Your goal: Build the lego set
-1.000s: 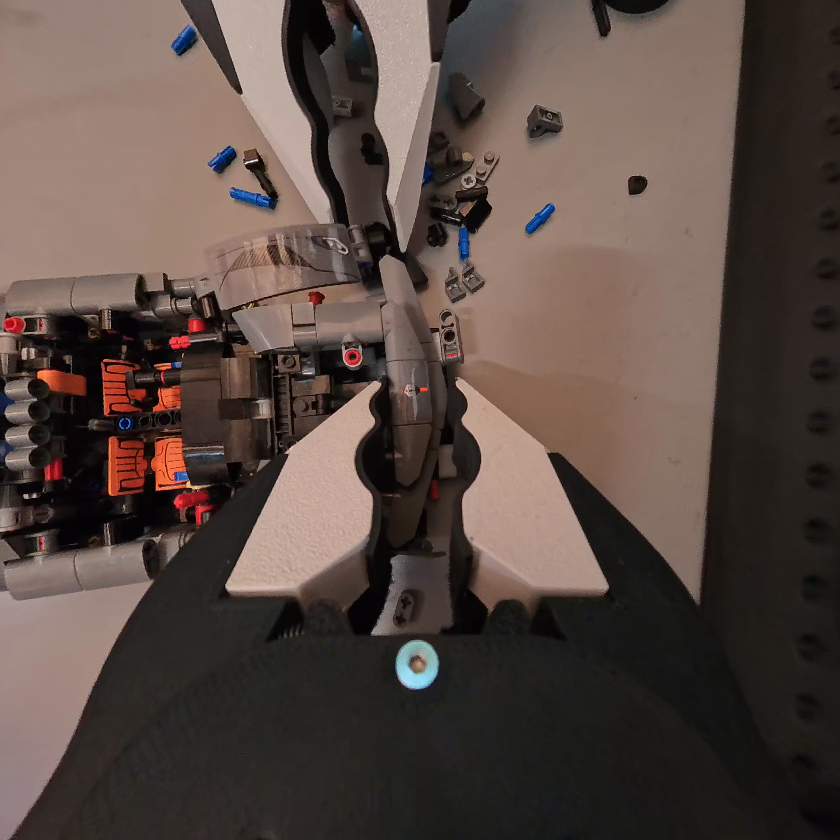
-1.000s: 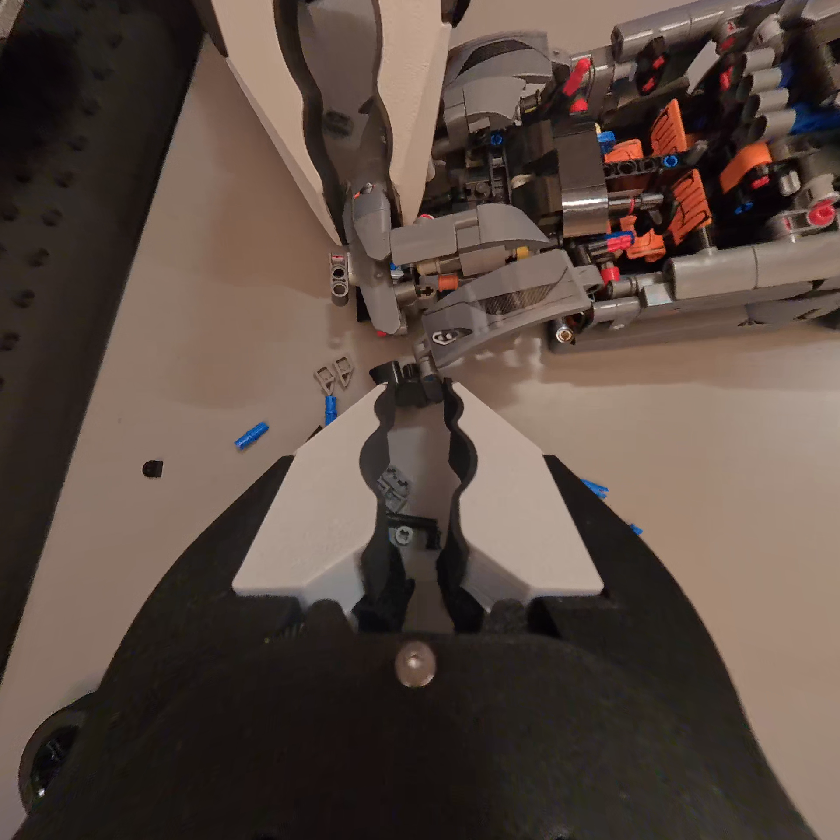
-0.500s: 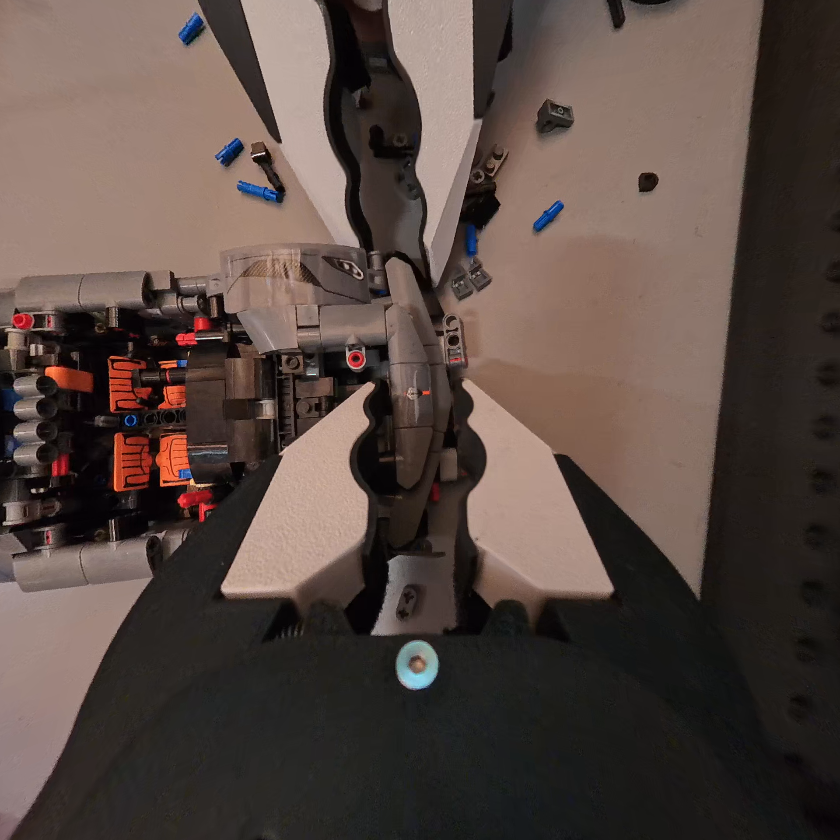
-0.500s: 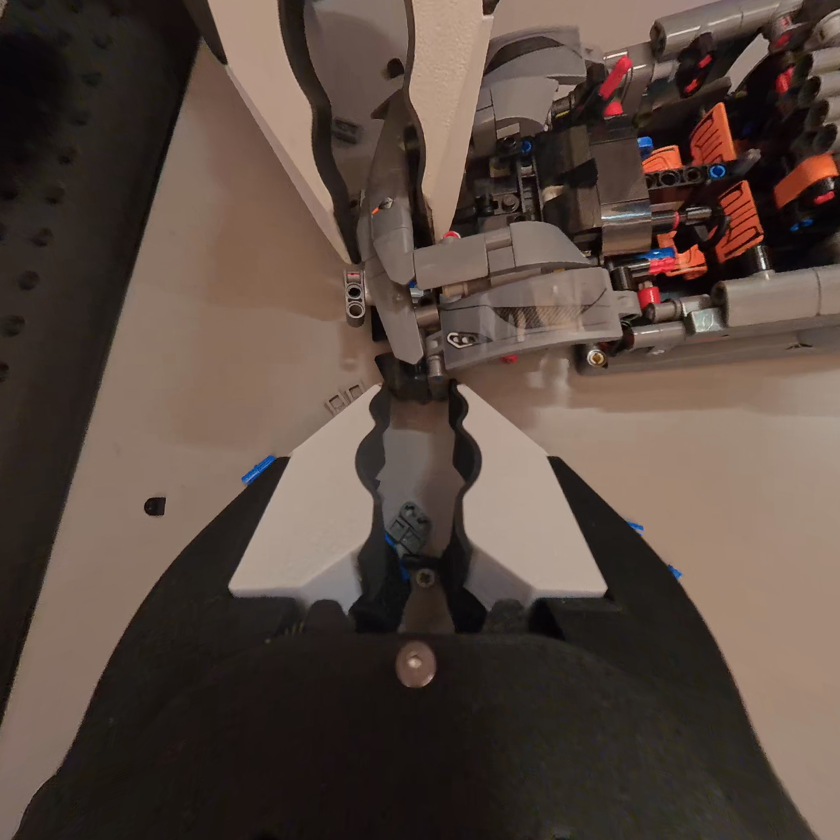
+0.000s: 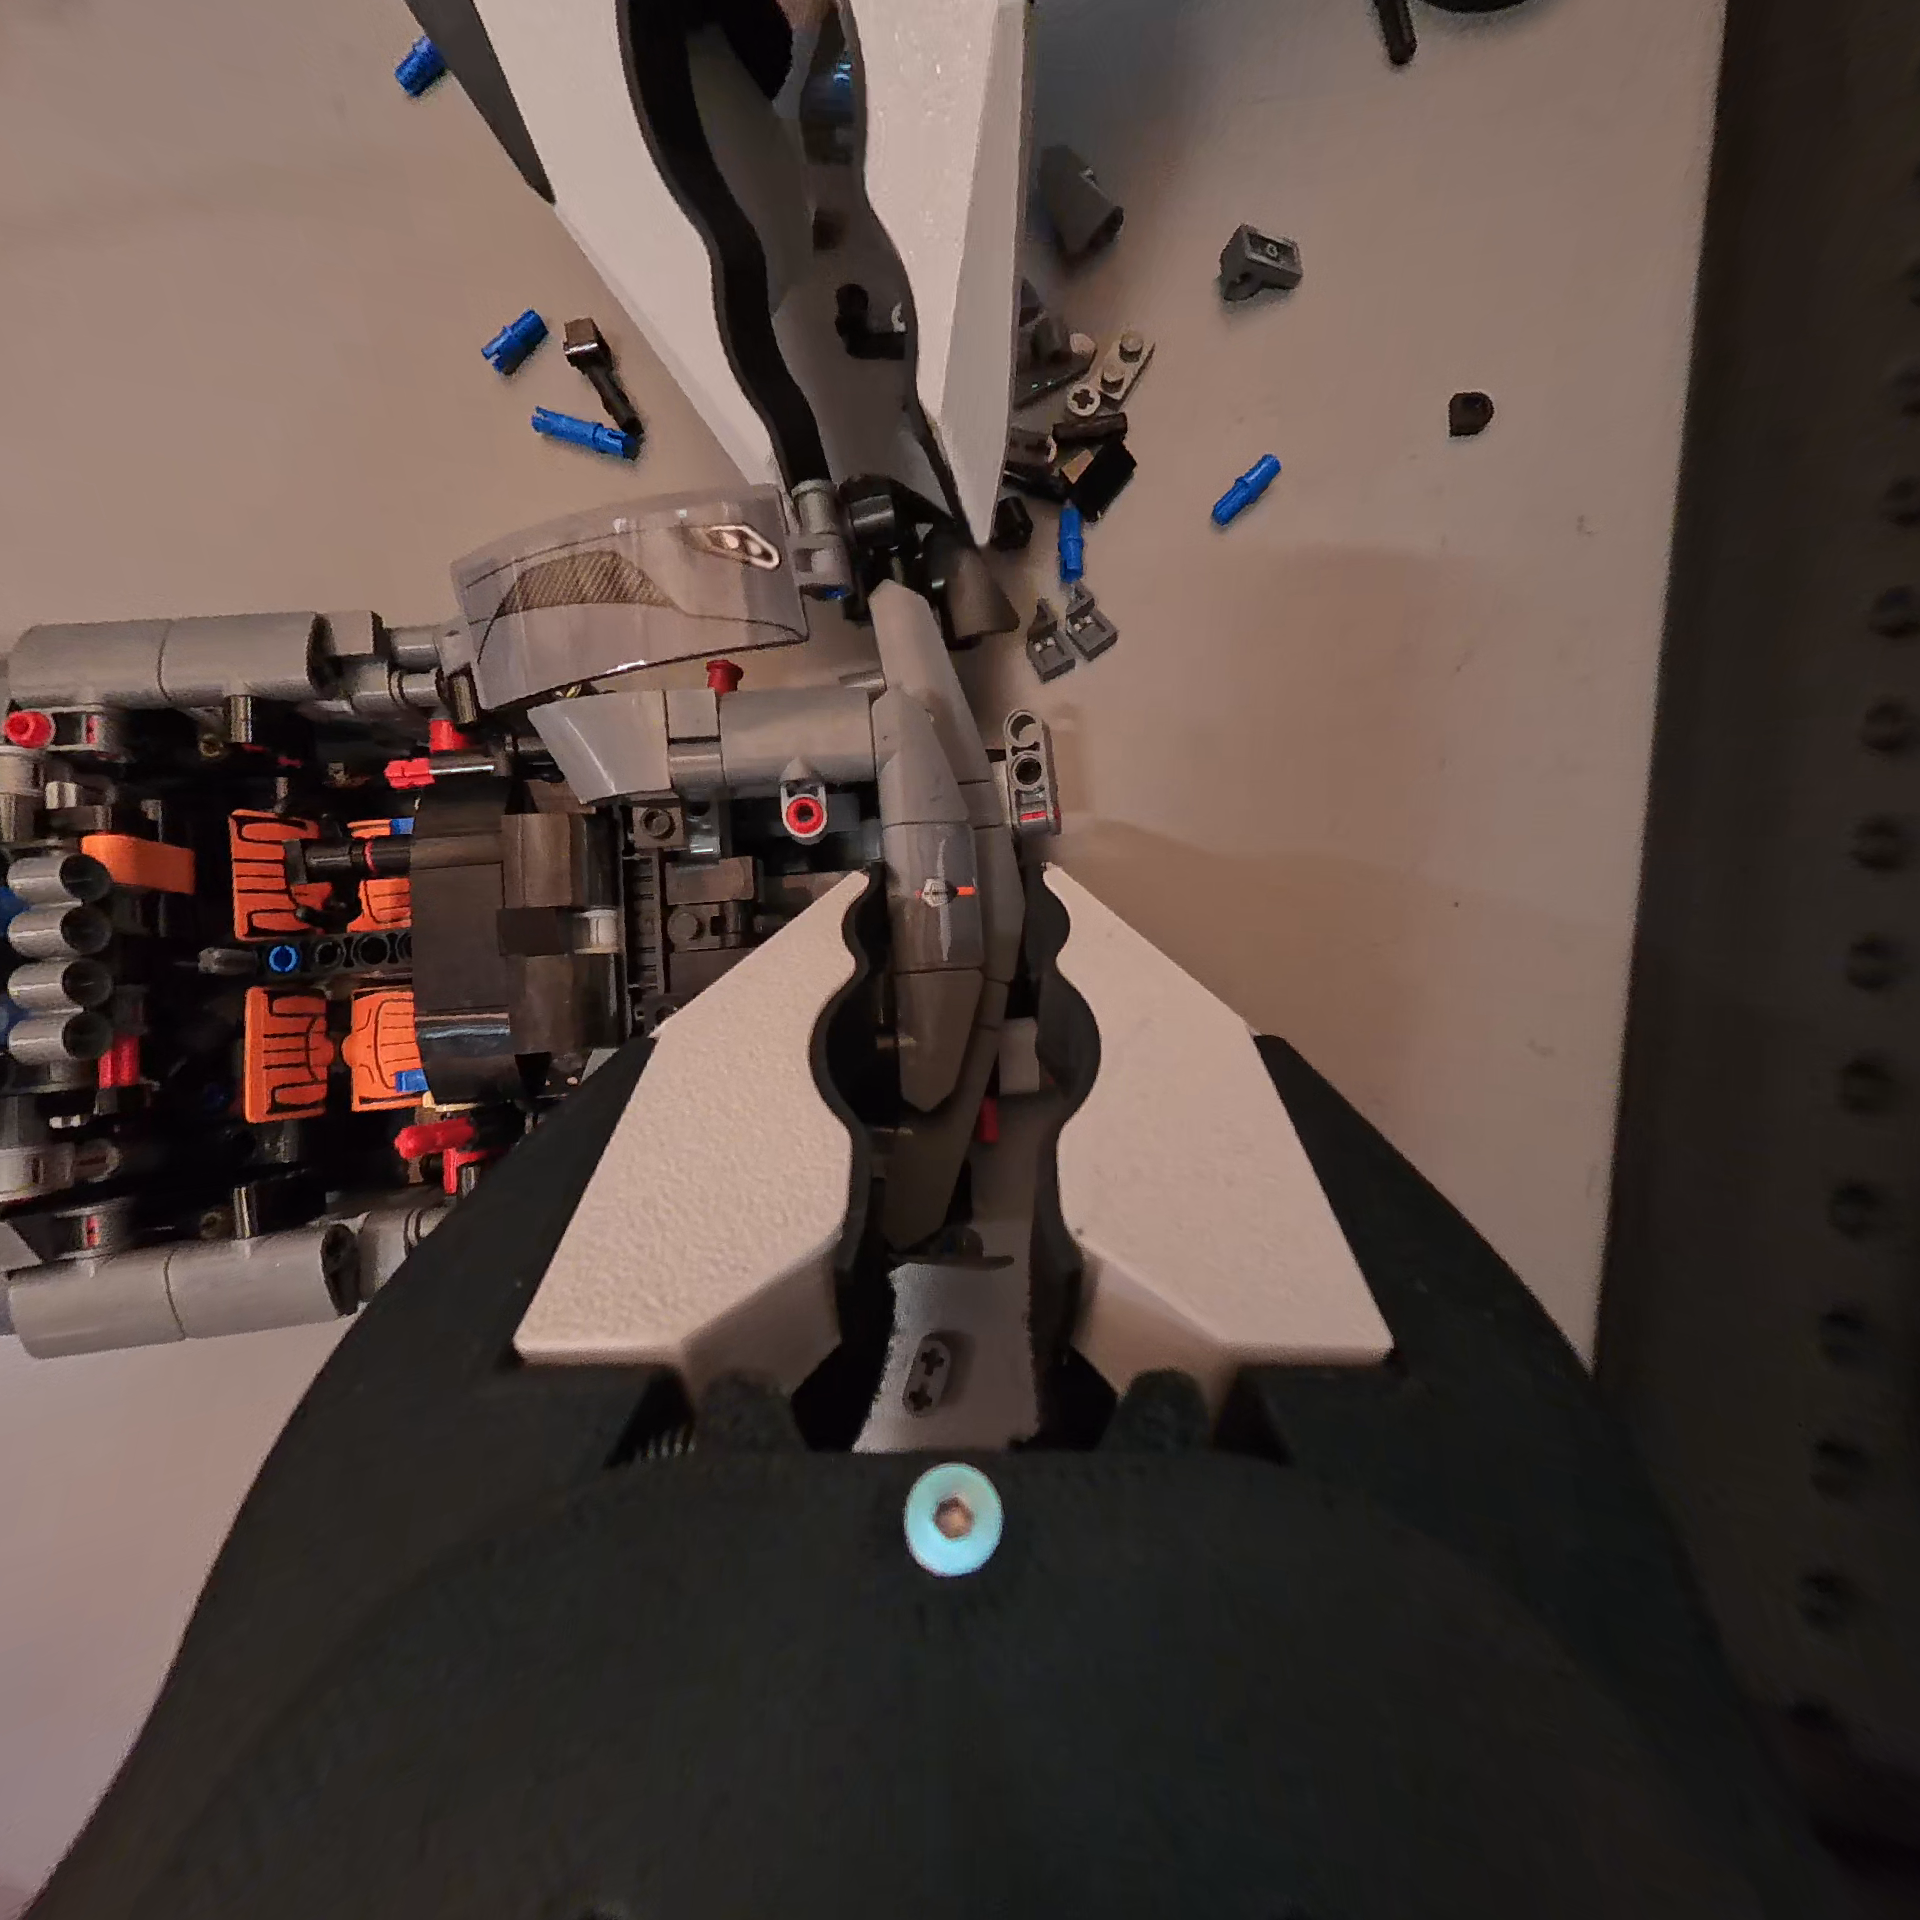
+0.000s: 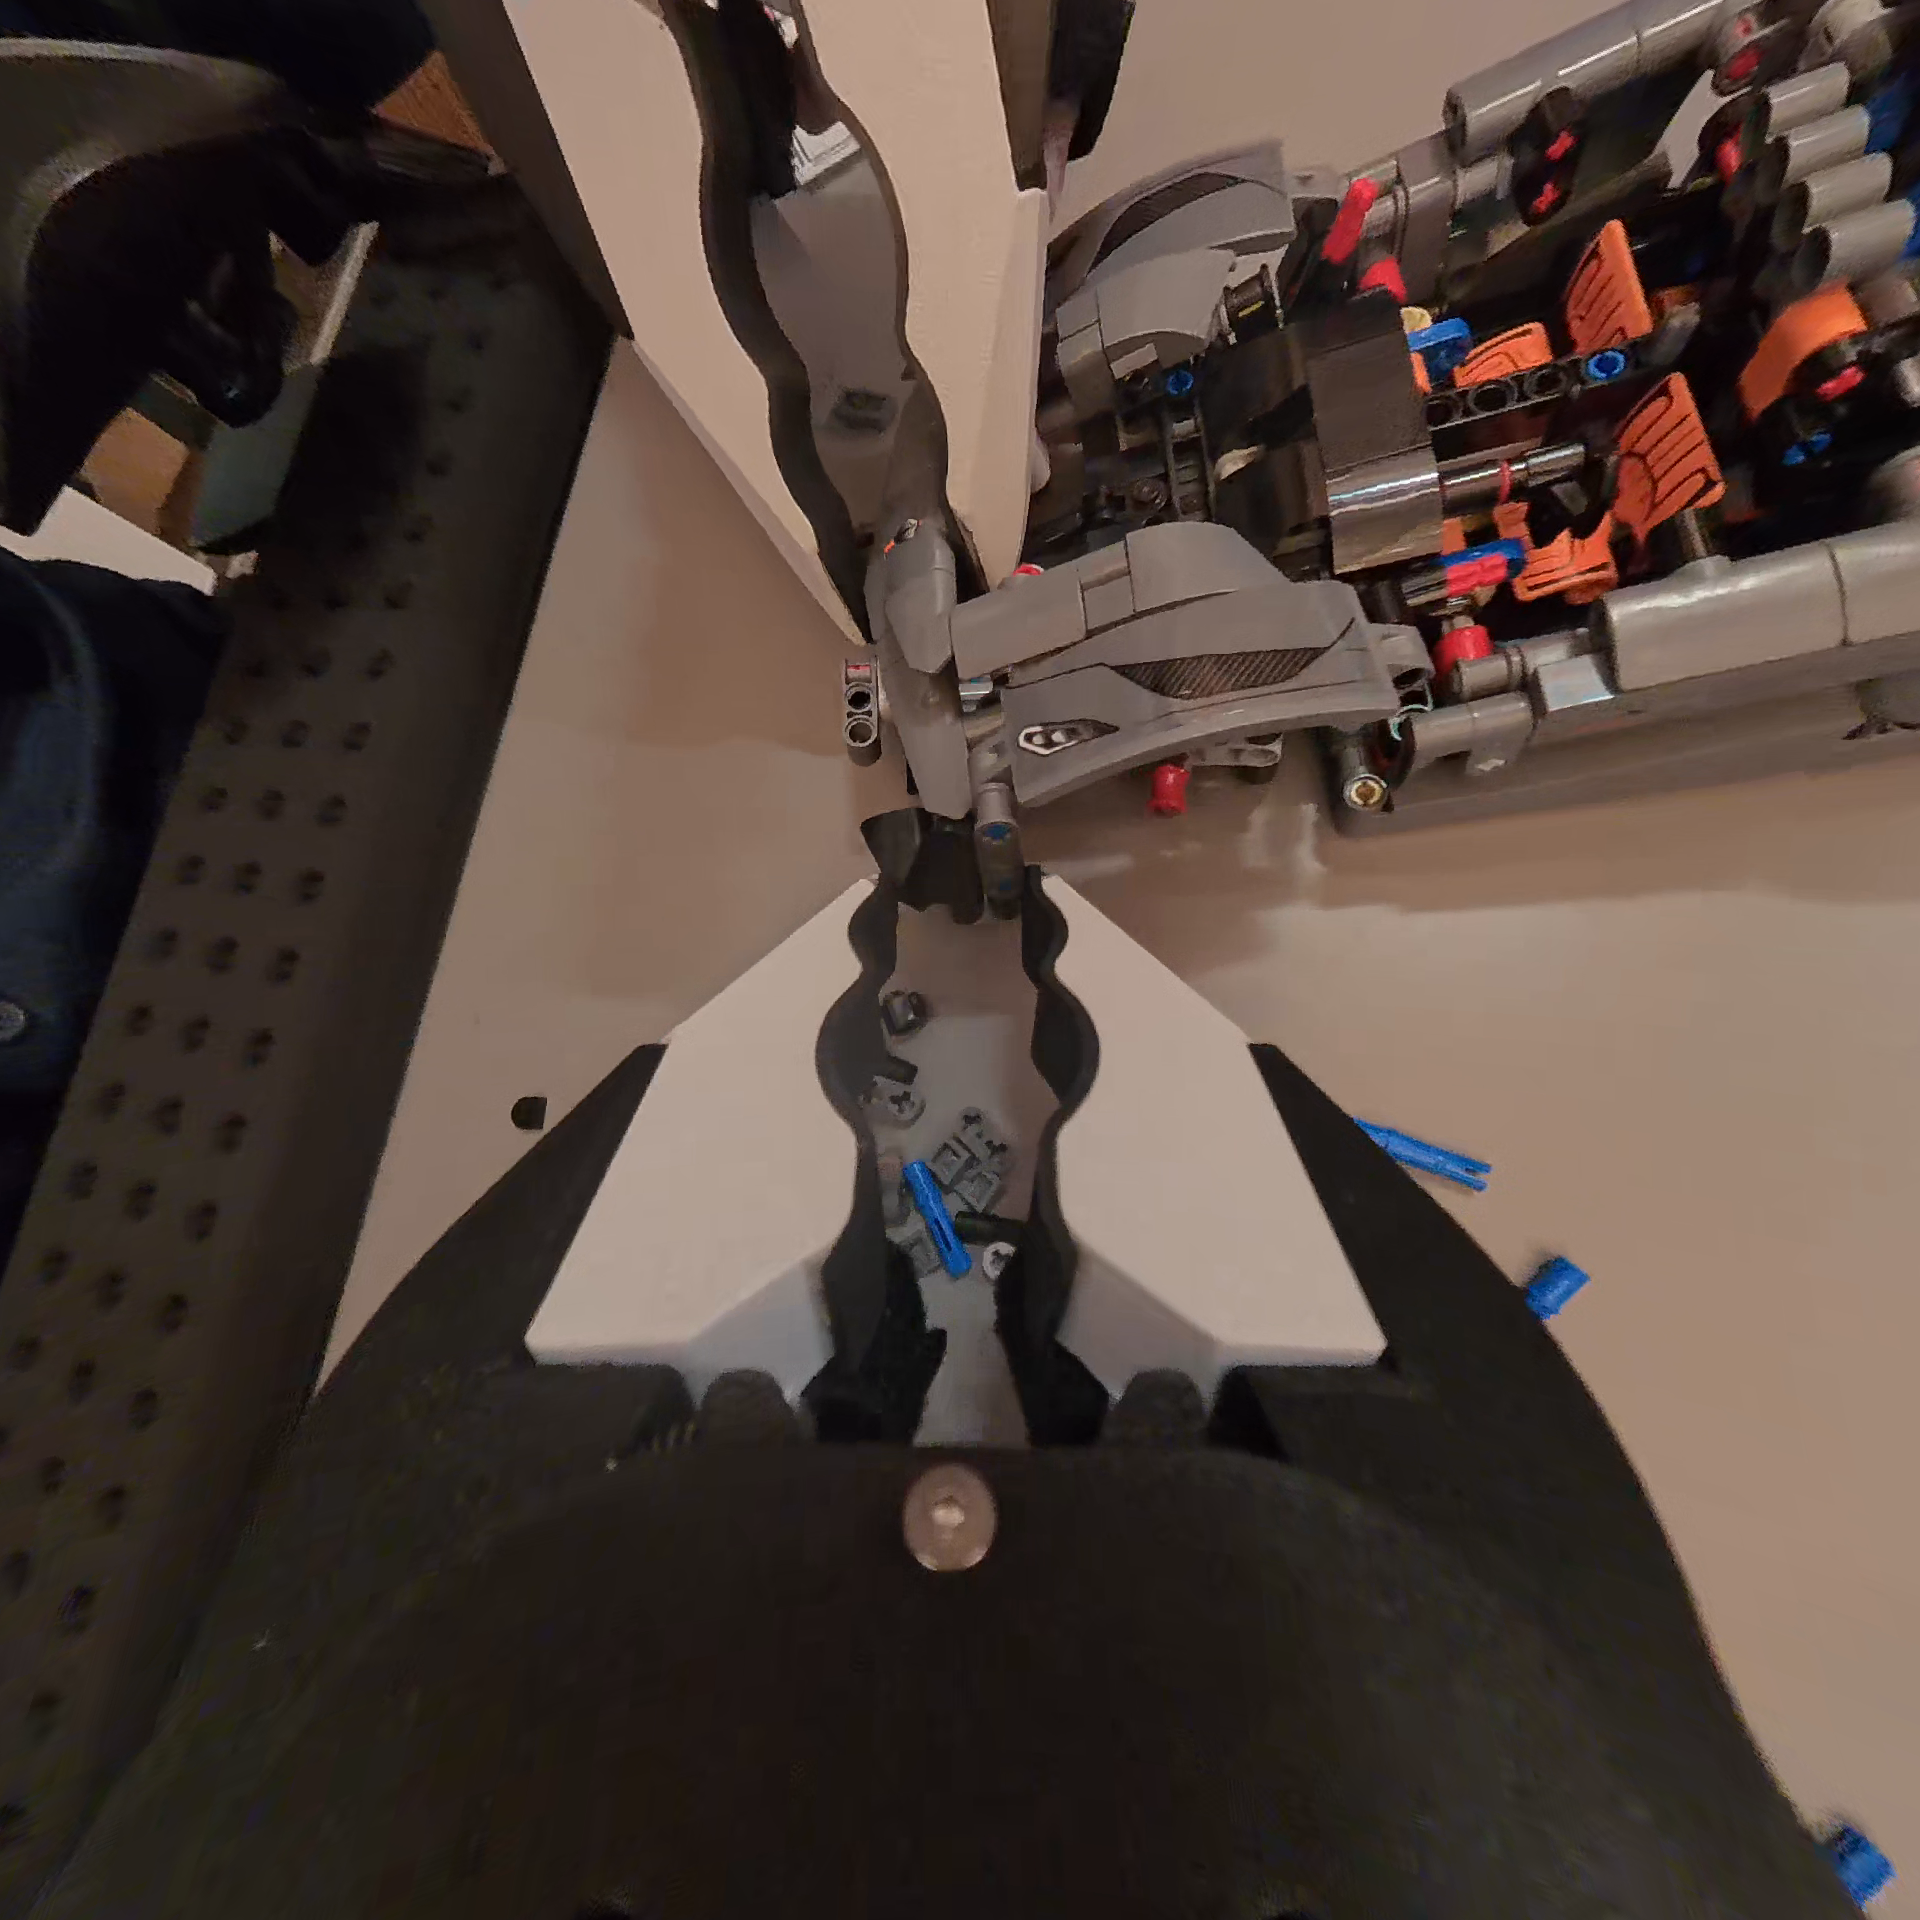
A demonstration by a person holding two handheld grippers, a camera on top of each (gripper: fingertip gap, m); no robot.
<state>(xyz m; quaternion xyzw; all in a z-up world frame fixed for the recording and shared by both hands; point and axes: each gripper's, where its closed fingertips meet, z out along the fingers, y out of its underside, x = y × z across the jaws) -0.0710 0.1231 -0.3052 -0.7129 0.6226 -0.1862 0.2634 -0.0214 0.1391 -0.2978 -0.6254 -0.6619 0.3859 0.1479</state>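
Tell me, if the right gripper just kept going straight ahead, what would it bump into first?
Likely the small black connector piece at the right gripper tips, then the grey nose of the lego model. Depth is uncertain.

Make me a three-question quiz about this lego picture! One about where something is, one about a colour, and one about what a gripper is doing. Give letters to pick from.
1. Where does the lego car lie, seen from the left wrist view?
A. left of the left gripper
B. right of it
C. behind the camera

2. What colour are the ribbed panels inside the car?
A. green
B. orange
C. yellow

3. What is the left gripper doing?
A. hanging open over bare table
B. holding a blue pin
C. clamped on the grey nose piece

Answers: 1 A, the car fills the view's left side. 2 B, they show bright orange. 3 C, both fingers press the grey piece.
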